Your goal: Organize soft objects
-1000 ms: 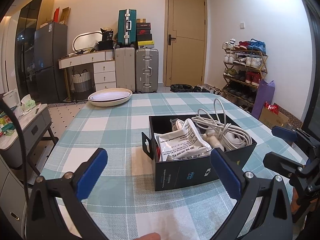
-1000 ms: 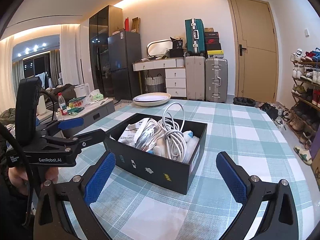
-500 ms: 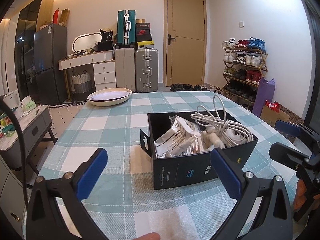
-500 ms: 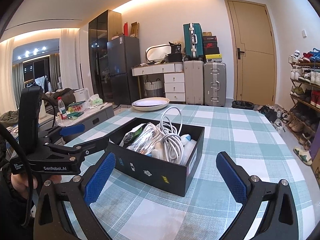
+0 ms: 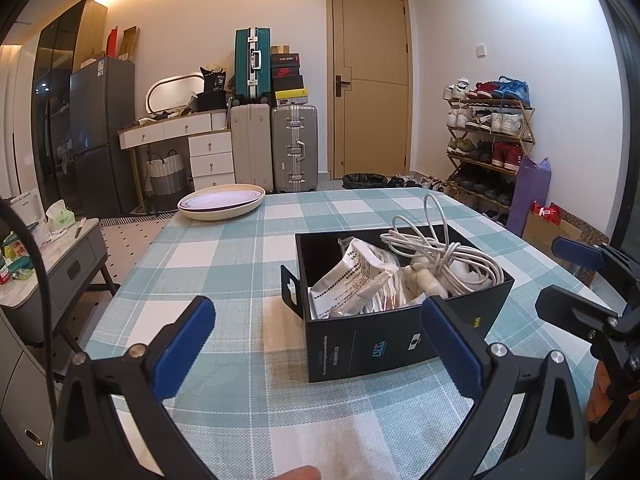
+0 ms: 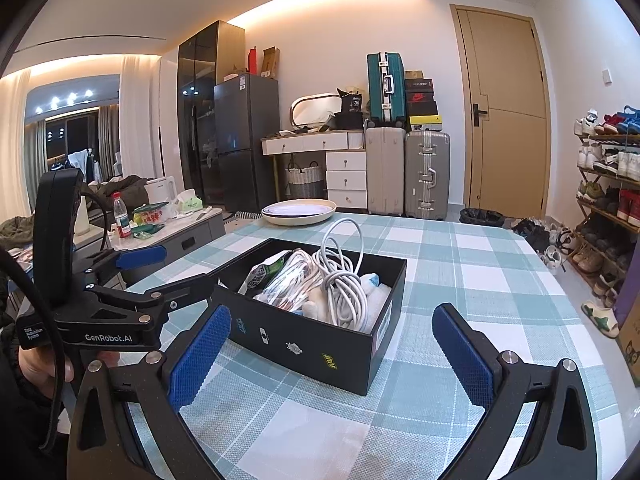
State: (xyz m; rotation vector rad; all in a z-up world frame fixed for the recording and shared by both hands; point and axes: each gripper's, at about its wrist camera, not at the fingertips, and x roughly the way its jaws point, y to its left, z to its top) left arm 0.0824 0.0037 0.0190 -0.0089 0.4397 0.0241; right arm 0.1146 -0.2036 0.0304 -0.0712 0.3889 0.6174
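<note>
Since a second ago the printed white pouch has tipped from lying flat on top of the contents to leaning on its edge, and the black box has shifted slightly on the checked cloth.

From the left wrist view, the left tool hangs released over the near part of the bench, its blue pads wide apart and holding nothing. The black box sits just beyond the right pad, on the right half of the bench. Inside it, the white pouch leans at the near left, and a coiled white cable fills the far right, one loop rising above the rim. A round cream plate rests at the far left edge. The right tool shows at the right border, spread open.

From the right wrist view, the right tool is likewise released and empty, the box between and beyond its pads. The cable lies in the middle of the box, with crinkled packets to its left. The left tool stands open at the left, just beside the box's left corner.
</note>
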